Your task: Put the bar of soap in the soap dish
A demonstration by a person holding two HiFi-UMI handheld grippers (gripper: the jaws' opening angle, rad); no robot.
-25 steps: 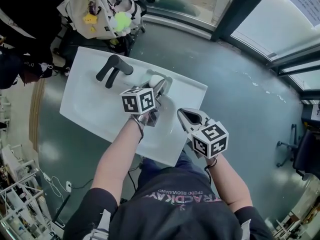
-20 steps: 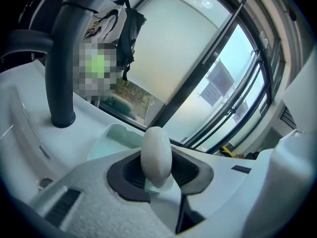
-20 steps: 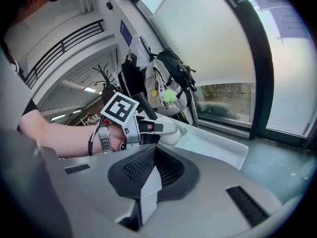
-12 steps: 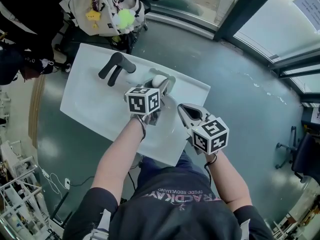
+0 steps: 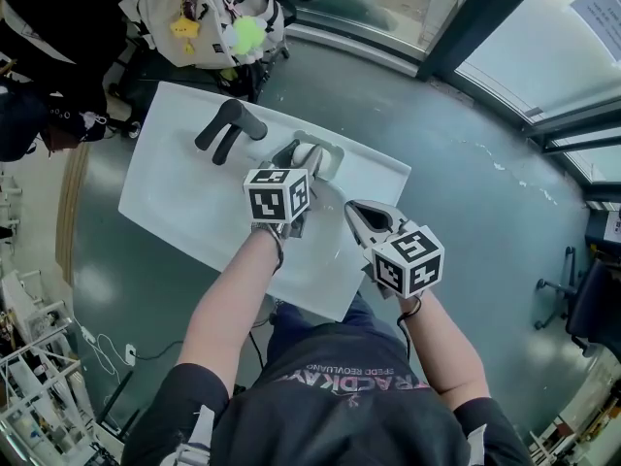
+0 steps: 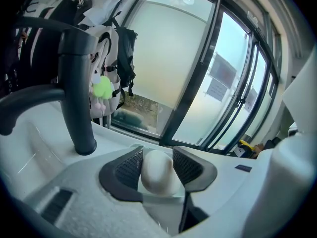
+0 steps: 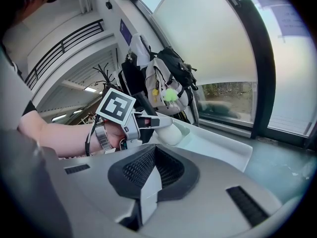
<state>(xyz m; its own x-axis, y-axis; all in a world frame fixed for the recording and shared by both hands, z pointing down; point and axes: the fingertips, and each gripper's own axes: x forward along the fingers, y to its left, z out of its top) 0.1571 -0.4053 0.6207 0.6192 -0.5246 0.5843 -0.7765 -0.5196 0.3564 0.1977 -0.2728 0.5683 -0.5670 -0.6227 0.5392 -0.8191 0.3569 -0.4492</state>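
Observation:
A white oval bar of soap lies at the recessed soap dish on the far rim of the white sink. My left gripper reaches over it. Its jaws are opening, and the soap sits between the ribbed black pads, which stand close on both sides. My right gripper hovers over the sink's right part, jaws shut on nothing. The right gripper view shows the left gripper with the soap at its tip.
A dark faucet stands left of the dish, close to the left gripper. A pale backpack with a green pompom hangs beyond the sink. Grey floor and glass walls surround the sink.
The left gripper's jaws have spread apart around the soap, and the gripper has rolled and shifted slightly toward the dish. The right gripper has stayed put.

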